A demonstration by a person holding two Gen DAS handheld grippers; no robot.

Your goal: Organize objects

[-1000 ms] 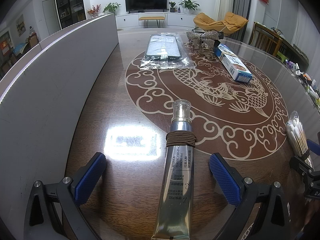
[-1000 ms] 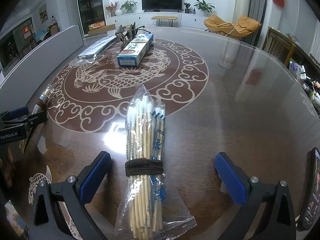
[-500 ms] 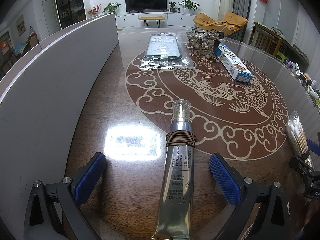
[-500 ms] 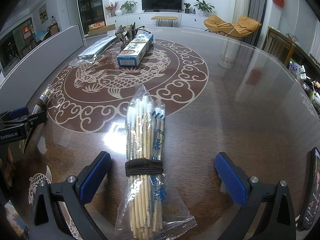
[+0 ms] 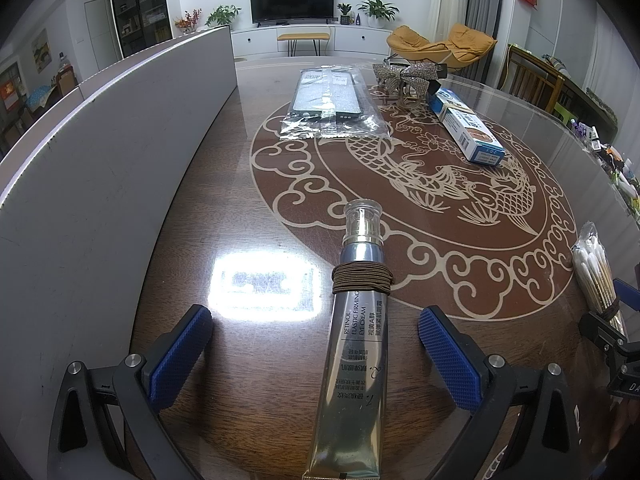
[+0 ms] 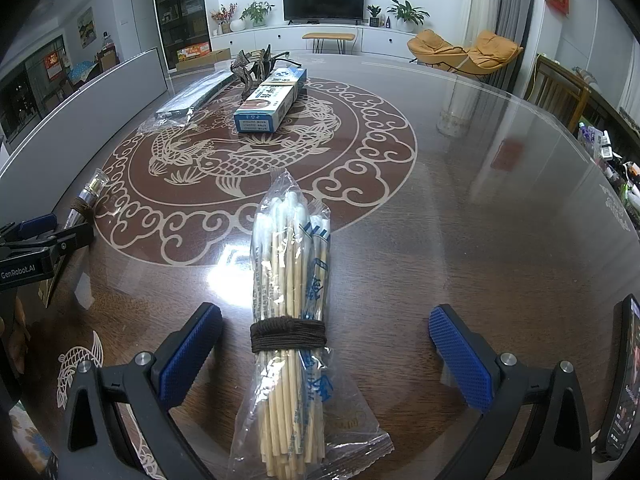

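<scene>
- my left gripper (image 5: pixel 314 352) is gaping wide around the eye cream tube (image 5: pixel 354 356) lying on the table (image 5: pixel 460 216).
- my right gripper (image 6: pixel 326 350) is spreading wide around the bagged cotton swabs (image 6: pixel 290 320) on that table.

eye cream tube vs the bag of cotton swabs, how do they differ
The eye cream tube is one smooth metallic tube with a clear cap; the bag of cotton swabs is many thin sticks in crinkly clear plastic. The tube lies between the open left gripper, the bag between the open right gripper. Both are wrapped with brown cord.
</scene>
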